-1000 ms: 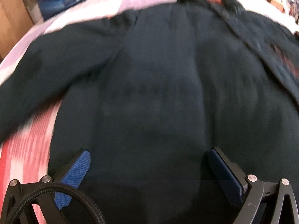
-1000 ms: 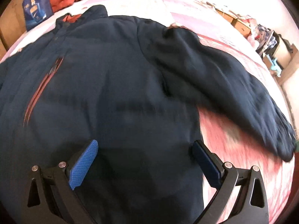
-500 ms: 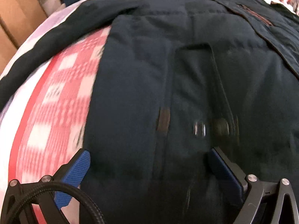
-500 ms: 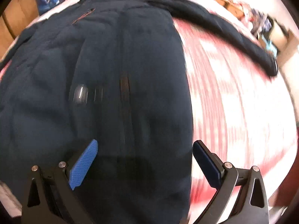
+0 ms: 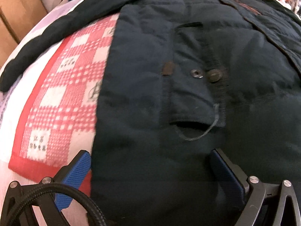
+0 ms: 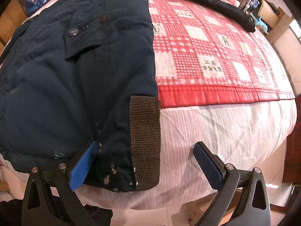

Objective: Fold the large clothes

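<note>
Both tongs (image 5: 150, 171) (image 6: 144, 162) gape over a flat navy jacket (image 6: 75, 75).

Home bedroom: a bed (image 6: 225, 124) is carrying a red checked blanket (image 6: 203, 43) over a white sheet; wooden furniture (image 5: 15, 15) and cluttered shelves (image 6: 263, 5) are standing alongside.

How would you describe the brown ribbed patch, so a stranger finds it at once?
Find the dark navy jacket spread on the bed. Follow its edge beside the red checked blanket down to the hem corner. The patch there is the only brown, ribbed piece.
</note>
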Demonstrator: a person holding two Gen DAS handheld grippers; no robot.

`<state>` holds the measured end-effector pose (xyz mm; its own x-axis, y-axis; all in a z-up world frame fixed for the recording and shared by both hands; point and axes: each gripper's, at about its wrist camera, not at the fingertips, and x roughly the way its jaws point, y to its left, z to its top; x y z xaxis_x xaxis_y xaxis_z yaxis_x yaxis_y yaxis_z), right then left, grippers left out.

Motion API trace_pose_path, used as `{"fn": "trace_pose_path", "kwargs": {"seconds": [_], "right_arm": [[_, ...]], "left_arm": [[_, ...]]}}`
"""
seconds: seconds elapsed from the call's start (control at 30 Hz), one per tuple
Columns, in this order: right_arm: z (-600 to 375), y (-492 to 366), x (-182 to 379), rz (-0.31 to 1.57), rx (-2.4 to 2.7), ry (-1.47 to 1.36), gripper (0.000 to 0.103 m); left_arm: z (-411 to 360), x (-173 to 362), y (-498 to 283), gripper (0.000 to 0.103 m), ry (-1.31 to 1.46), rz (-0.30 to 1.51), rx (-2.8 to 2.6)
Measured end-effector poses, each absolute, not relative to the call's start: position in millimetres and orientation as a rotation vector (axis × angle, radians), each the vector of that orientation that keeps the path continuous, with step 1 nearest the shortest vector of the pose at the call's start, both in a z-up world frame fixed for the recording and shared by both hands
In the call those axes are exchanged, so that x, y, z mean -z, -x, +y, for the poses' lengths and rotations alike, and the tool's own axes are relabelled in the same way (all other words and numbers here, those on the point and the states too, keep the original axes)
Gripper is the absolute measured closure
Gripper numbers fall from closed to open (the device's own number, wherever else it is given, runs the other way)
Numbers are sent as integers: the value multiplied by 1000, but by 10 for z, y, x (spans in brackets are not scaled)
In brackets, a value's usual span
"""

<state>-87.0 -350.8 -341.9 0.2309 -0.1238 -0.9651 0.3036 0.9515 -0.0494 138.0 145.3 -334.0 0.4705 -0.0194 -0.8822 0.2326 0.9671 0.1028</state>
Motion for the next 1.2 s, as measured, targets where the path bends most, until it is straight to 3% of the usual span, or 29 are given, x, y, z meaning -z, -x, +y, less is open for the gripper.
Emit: {"fn": "trace_pose_path", "kwargs": {"seconds": [0.33,0.5,0.63,0.83,1.2], "right_arm": [[-3592,1050,3225,1387,446,-152,1],[-3671,736,2665,1222,444,-150,1],[-3706,-19,2452,1097,387,-98,1],[-3739,-1658,2627,1017,179,-22,1],[-3915,-3797,3297,1107,53,64,0]], "left_arm": [[1746,3248,-1491,0,-246,1100,106],[1506,2853,-1842,0,-208,989,163],[970,2645,-2404,0,-185,891,211],[-82,2662,-3239,0,-116,827,264],[-1845,3027,-4395,0,-130,850,254]]}}
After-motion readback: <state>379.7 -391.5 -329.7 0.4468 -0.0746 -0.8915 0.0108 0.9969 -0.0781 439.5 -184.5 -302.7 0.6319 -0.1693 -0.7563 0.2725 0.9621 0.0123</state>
